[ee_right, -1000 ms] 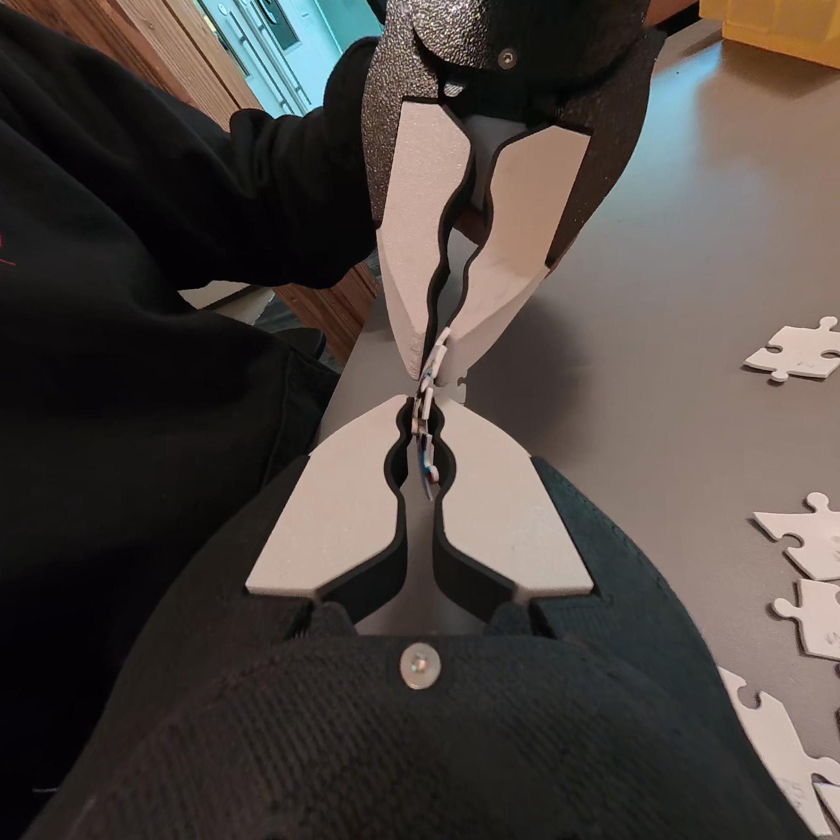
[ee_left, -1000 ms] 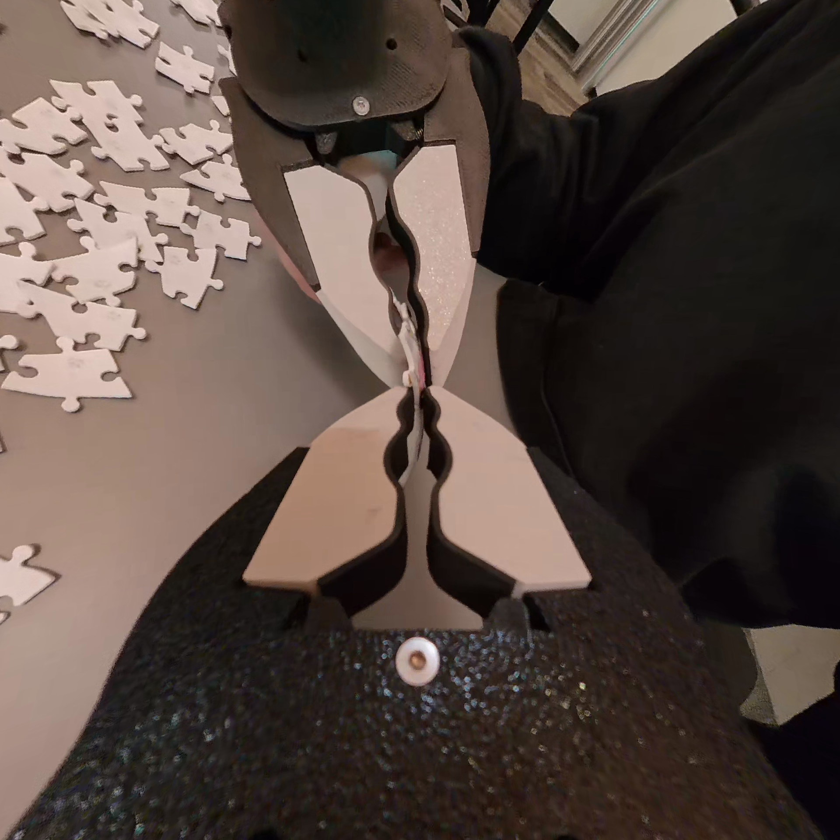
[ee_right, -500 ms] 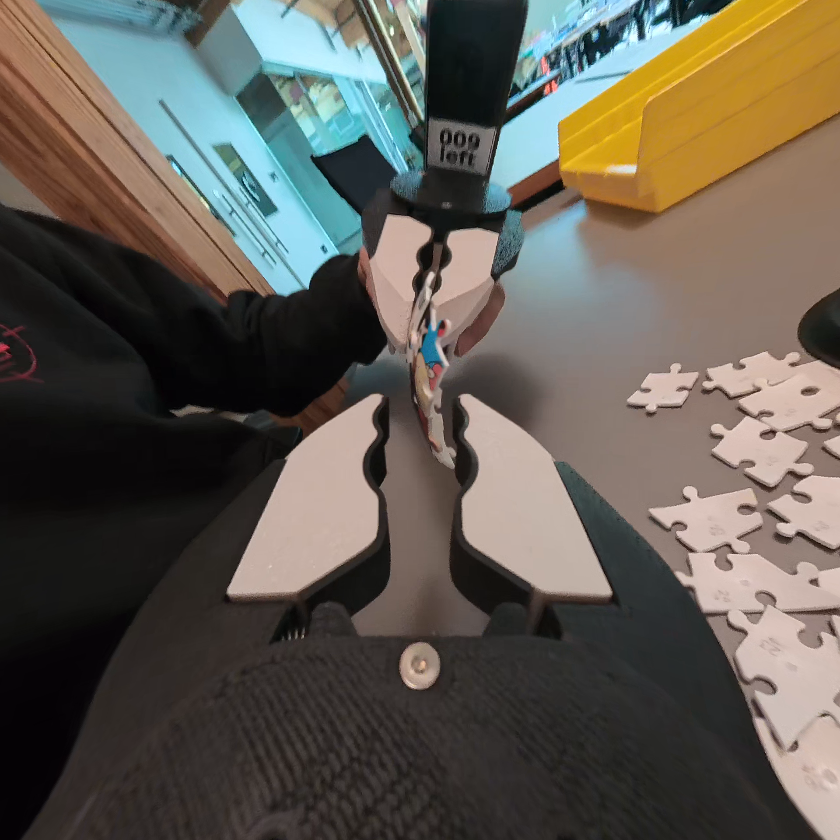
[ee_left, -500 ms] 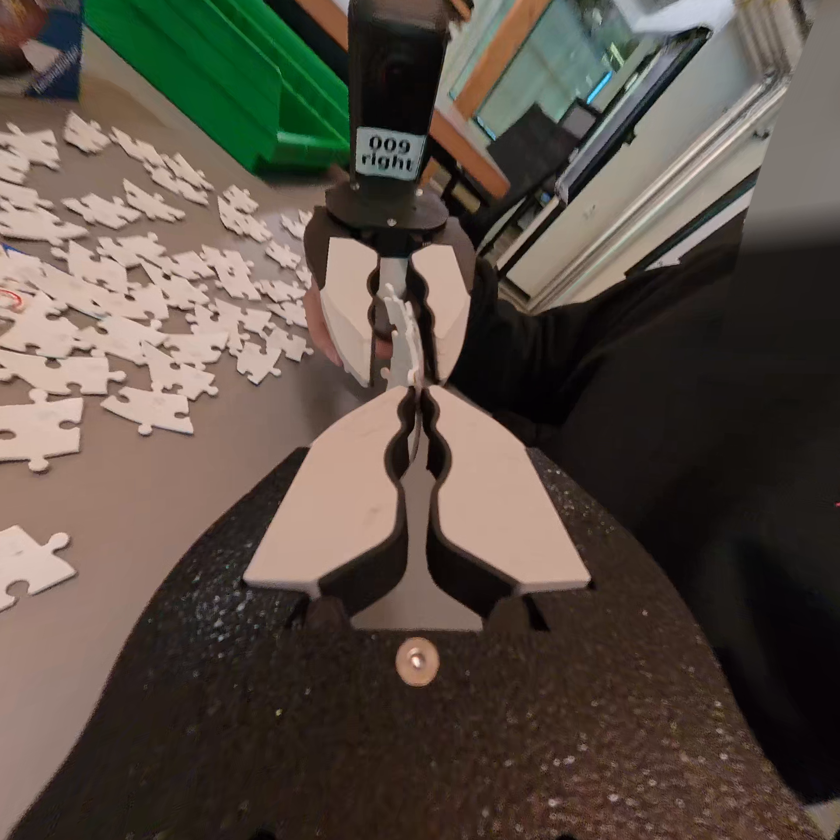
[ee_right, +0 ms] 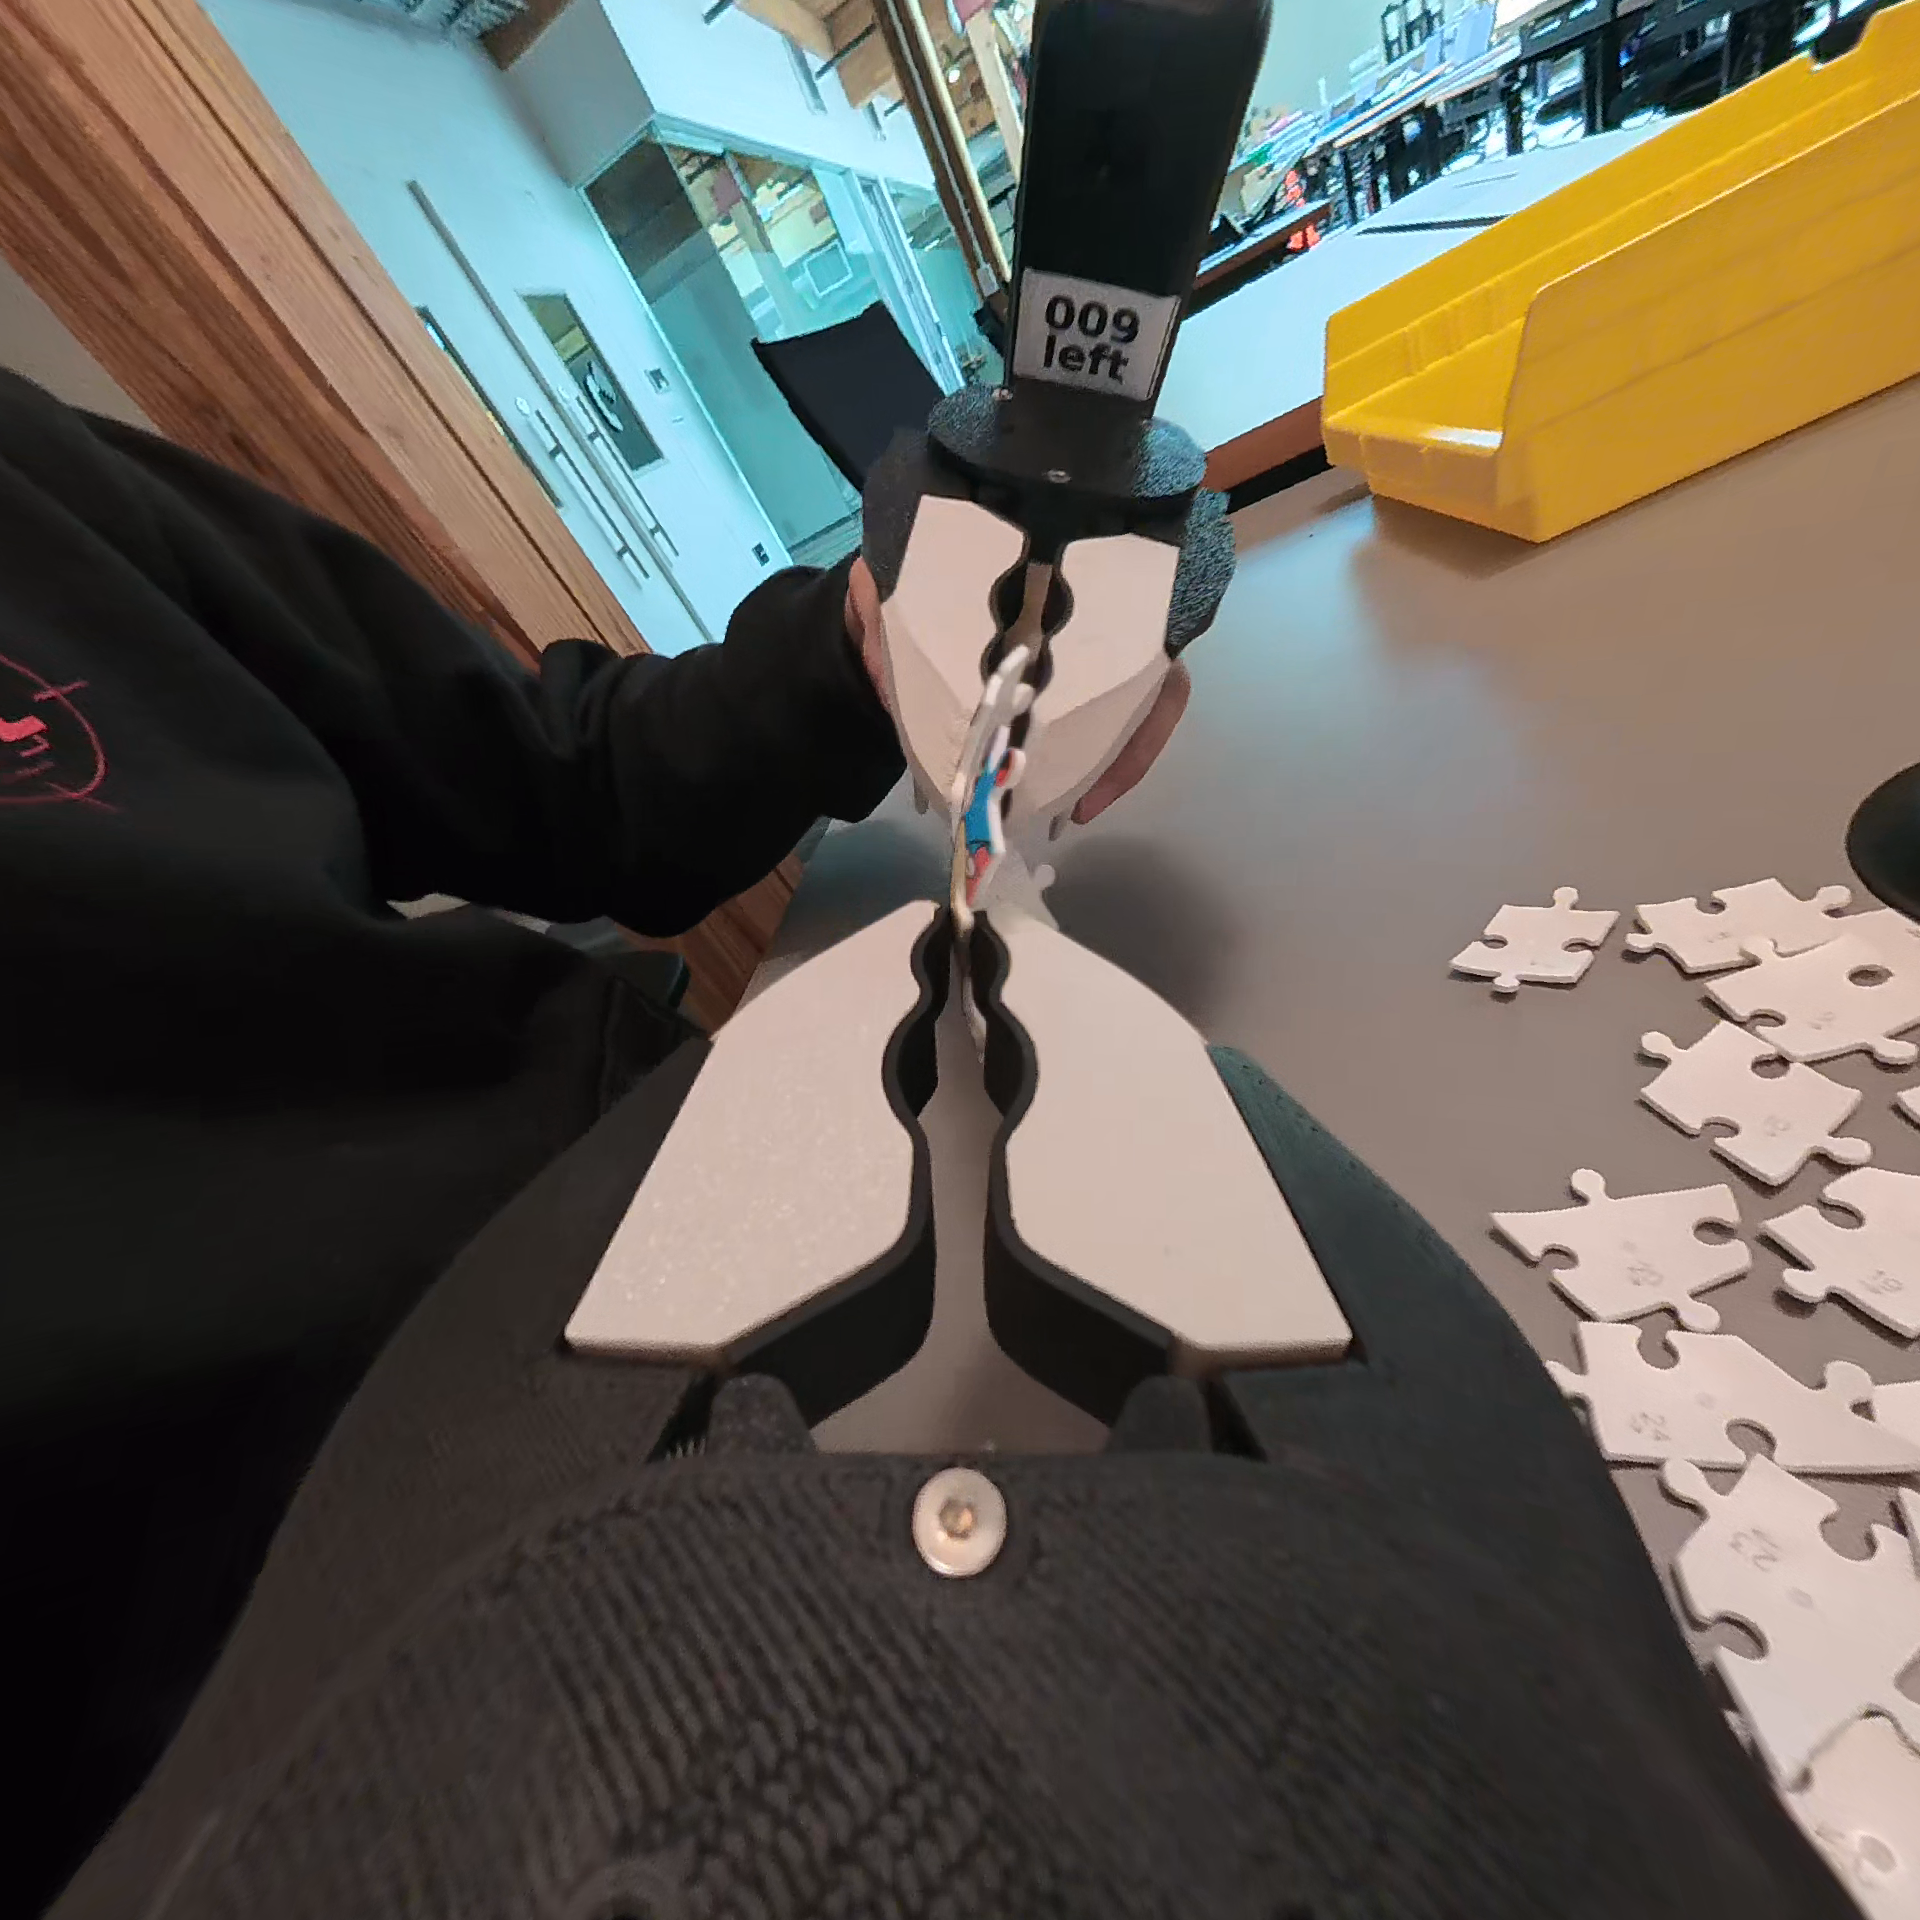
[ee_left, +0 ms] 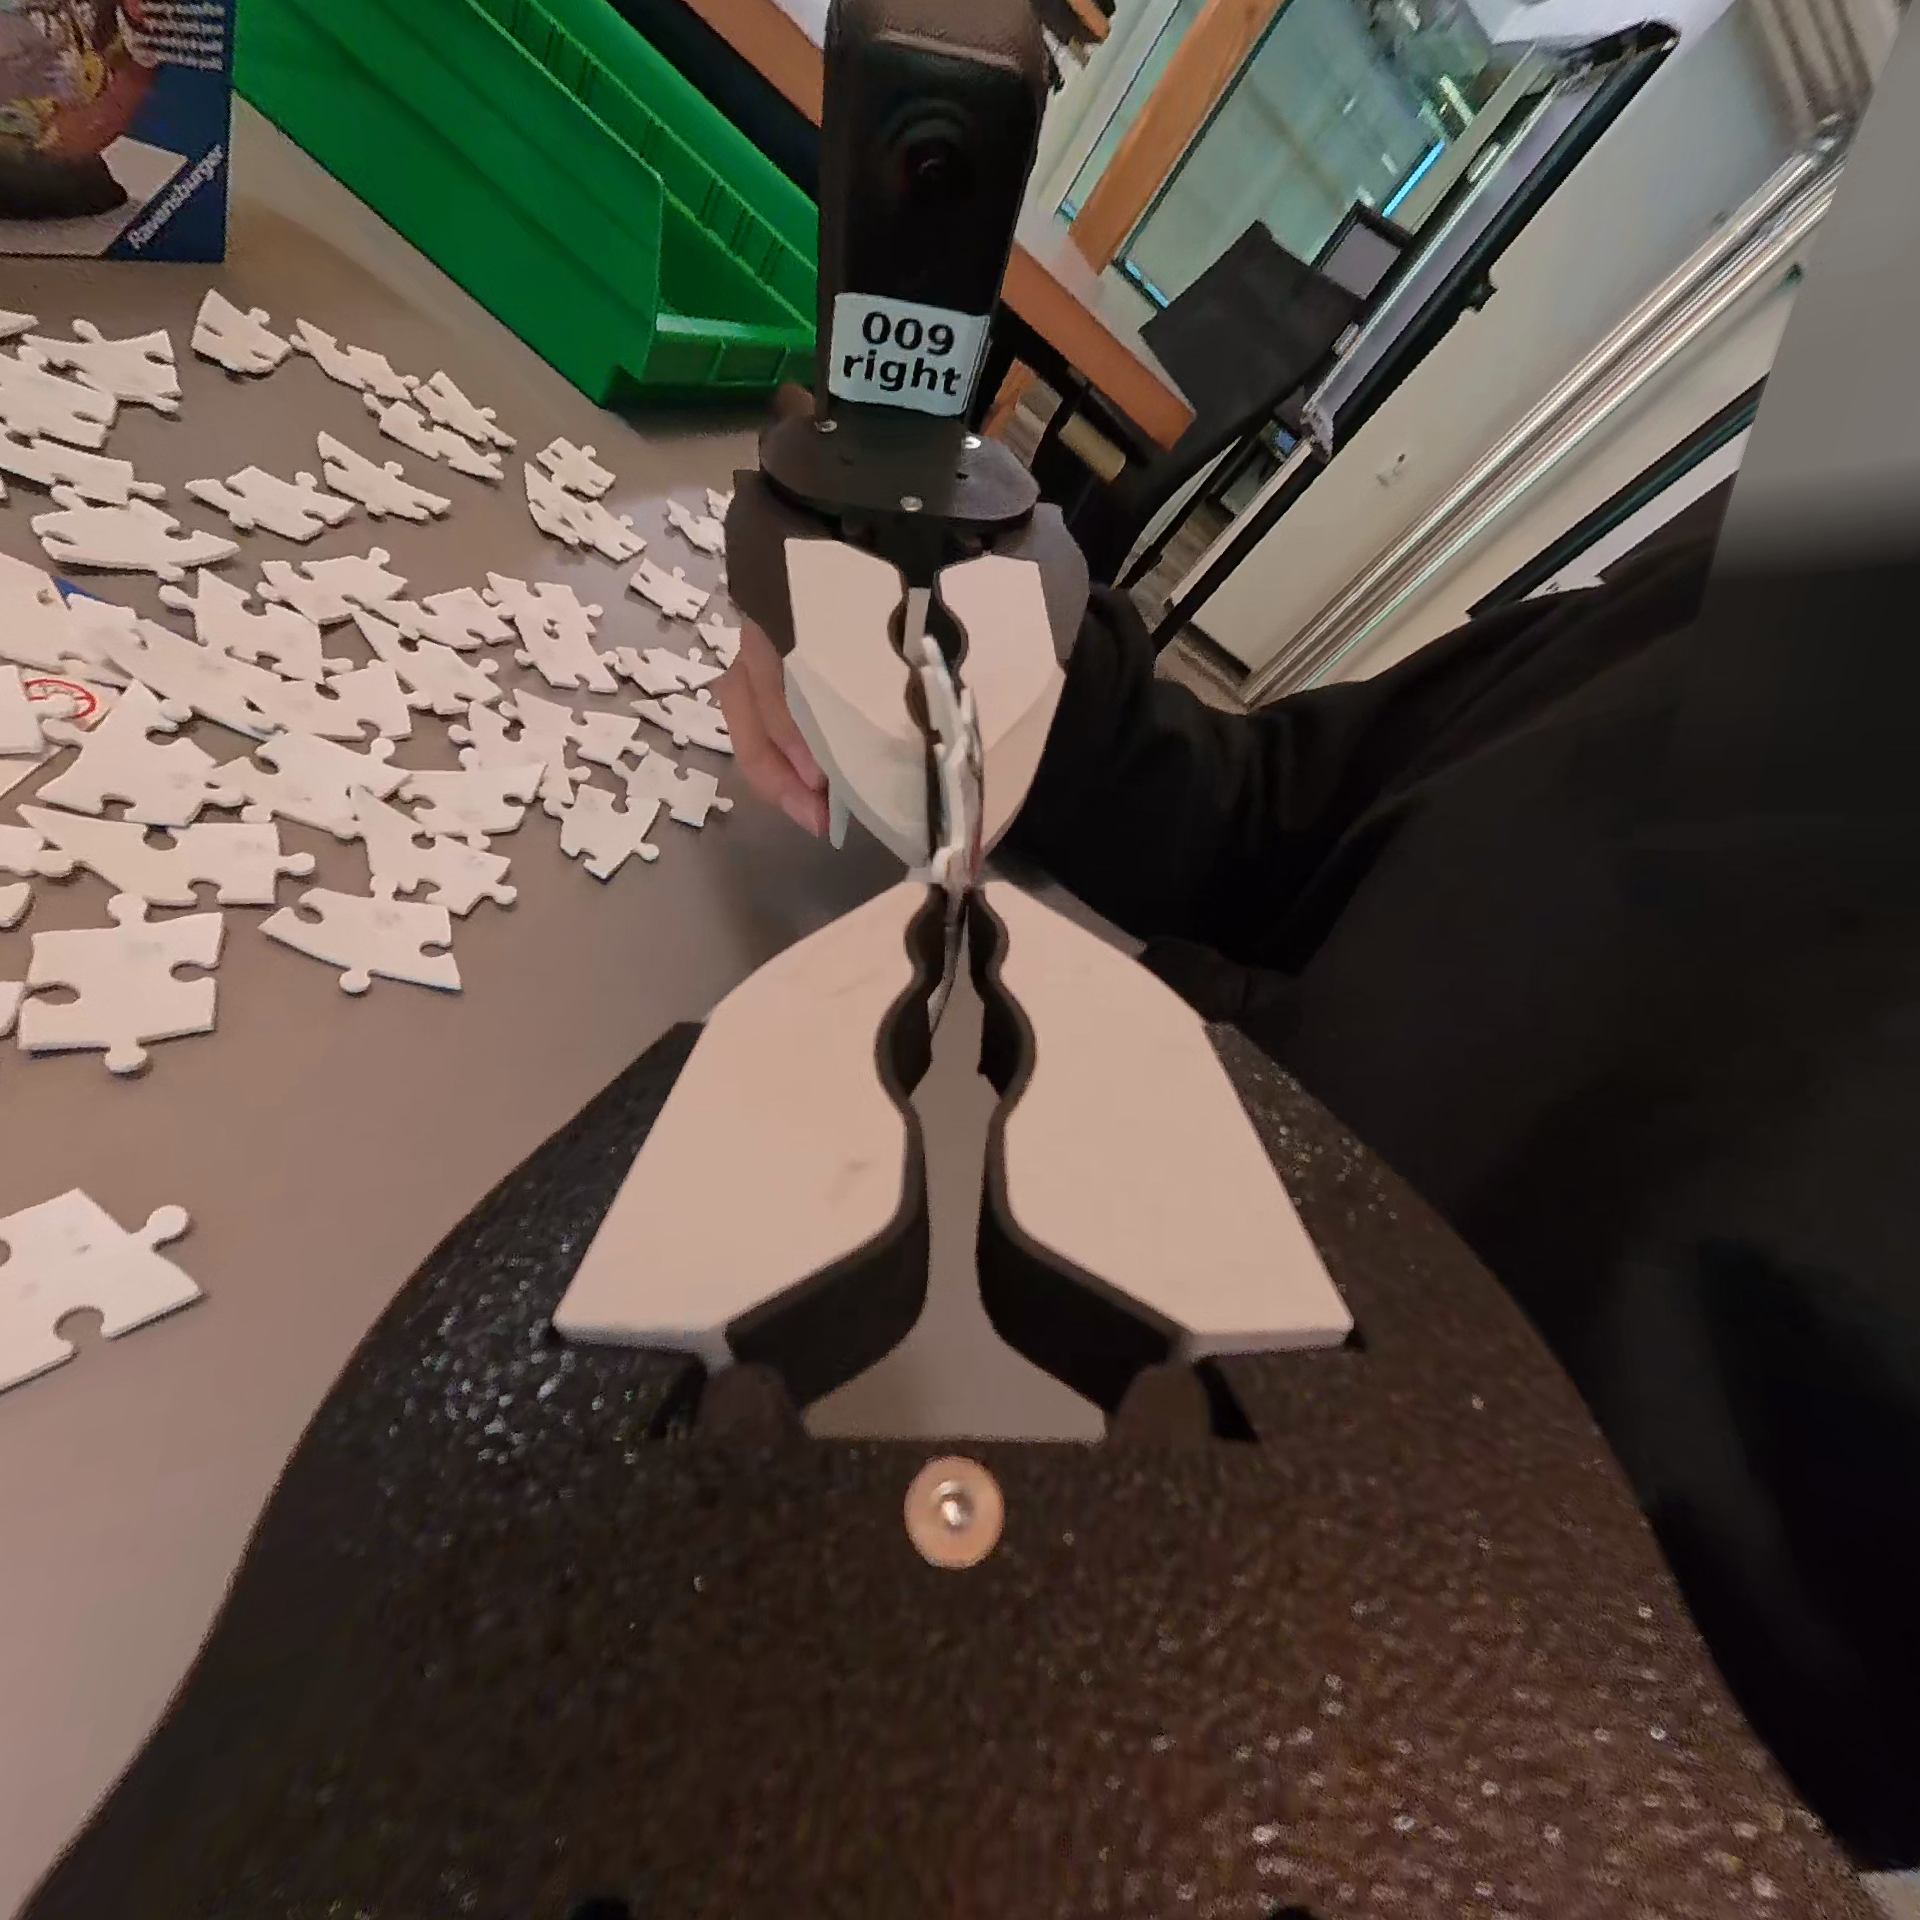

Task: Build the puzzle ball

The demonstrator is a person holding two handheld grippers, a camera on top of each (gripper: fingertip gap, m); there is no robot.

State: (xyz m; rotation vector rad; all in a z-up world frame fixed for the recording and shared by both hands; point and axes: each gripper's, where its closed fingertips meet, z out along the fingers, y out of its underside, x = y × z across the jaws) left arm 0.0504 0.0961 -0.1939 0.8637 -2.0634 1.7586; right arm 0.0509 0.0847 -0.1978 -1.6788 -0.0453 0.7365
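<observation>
Two grippers (ee_left: pixel 951 914) (ee_right: pixel 964 935) tip to tip, joined colourful puzzle pieces (ee_right: pixel 982 821) edge-on between

Black sleeve (ee_left: pixel 1299 769); white-faced fingers (ee_left: pixel 790 1164)

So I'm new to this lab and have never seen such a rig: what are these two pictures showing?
There is no robot here. A person holds a two-finger gripper in each hand, each with a camera looking along its fingers. One picture is from the left gripper, the other from the right gripper, so each also shows the other gripper facing it. Both are shut, tip to tip, on puzzle pieces: in the right view the left one pinches a printed piece, edge-on. I cannot tell whether the pieces are joined. Loose white pieces lie on the grey table, with a green bin, a yellow bin and a puzzle box farther back.
</observation>
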